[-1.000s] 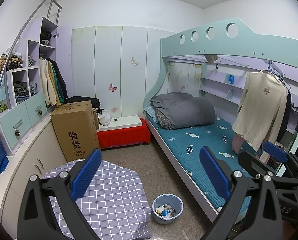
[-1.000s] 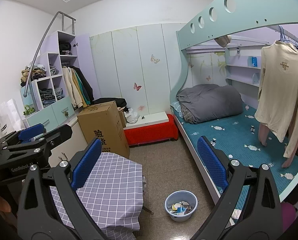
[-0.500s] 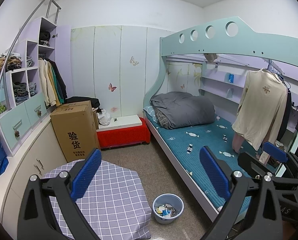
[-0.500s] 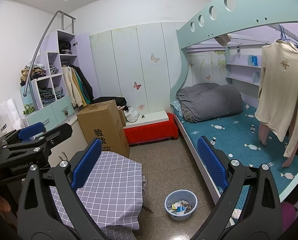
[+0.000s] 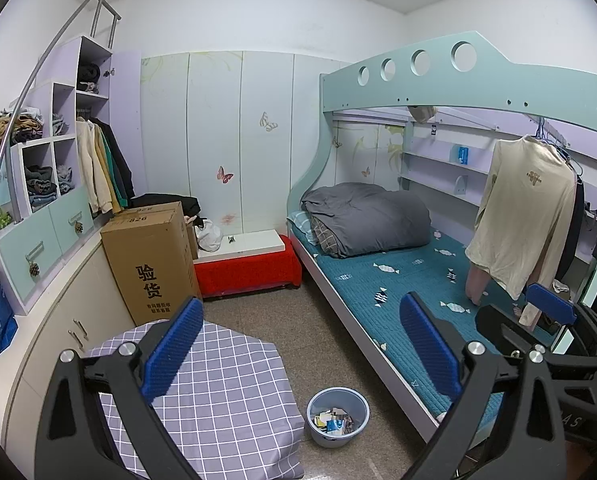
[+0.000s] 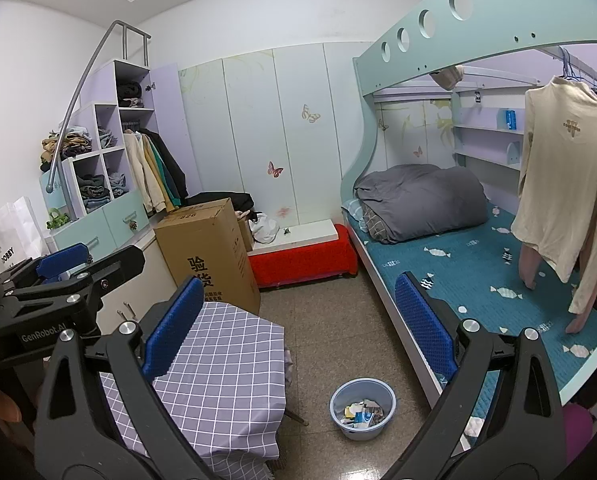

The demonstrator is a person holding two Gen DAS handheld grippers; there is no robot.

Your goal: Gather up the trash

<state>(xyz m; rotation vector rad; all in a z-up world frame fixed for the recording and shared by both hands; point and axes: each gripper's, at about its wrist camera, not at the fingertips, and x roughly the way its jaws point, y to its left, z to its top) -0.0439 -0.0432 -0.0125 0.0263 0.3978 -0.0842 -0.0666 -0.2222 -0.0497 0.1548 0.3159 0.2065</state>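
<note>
A light blue basin [image 5: 337, 416] [image 6: 362, 408] holding paper scraps and wrappers stands on the tiled floor between the checked table and the bed. My left gripper [image 5: 300, 350] hangs open high above it, nothing between its blue pads. My right gripper [image 6: 298, 330] is open too and holds nothing. In the right wrist view the left gripper [image 6: 64, 258] shows at the left edge; in the left wrist view the right gripper [image 5: 550, 306] shows at the right edge.
A table under a grey checked cloth [image 5: 218, 396] fills the near left. A tall cardboard box [image 5: 150, 260], a red bench [image 5: 250, 272] with a white top and a bunk bed [image 5: 398, 280] ring the floor. A cream shirt [image 5: 526, 216] hangs over the mattress.
Both views have drifted only slightly; the basin sits a touch lower in the right wrist view. Both grippers stay open.
</note>
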